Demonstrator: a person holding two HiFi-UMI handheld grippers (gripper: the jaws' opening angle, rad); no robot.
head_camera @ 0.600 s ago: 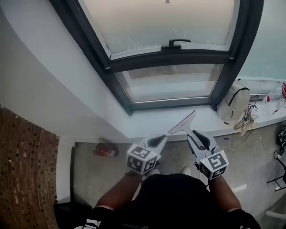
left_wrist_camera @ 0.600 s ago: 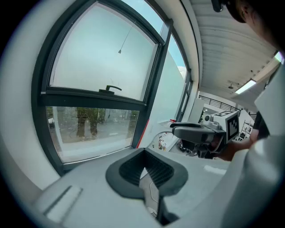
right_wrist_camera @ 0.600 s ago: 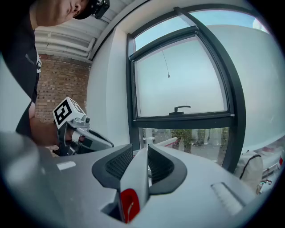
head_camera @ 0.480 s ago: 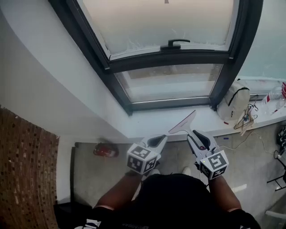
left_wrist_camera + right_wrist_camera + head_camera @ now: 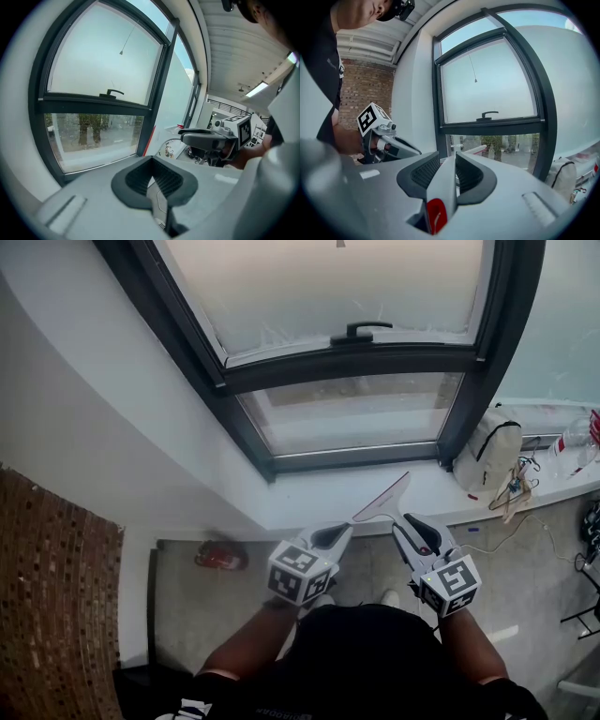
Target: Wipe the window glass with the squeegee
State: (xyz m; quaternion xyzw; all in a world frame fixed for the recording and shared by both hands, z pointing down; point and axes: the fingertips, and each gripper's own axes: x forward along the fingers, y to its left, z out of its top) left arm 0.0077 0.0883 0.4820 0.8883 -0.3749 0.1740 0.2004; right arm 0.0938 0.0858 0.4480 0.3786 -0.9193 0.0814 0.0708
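Squeegee (image 5: pixel 382 501) handle is clamped in the right hand-held gripper (image 5: pixel 410 521), lower centre of frame, blade angled up-right, well short of the glass. Left hand-held gripper (image 5: pixel 337 532) is just beside it, jaws together, empty. Window glass (image 5: pixel 356 413) sits beyond, upper centre. Wiping not started by my read; whole pane left. Versus earlier frame: grippers unmoved, window drifts slightly left.
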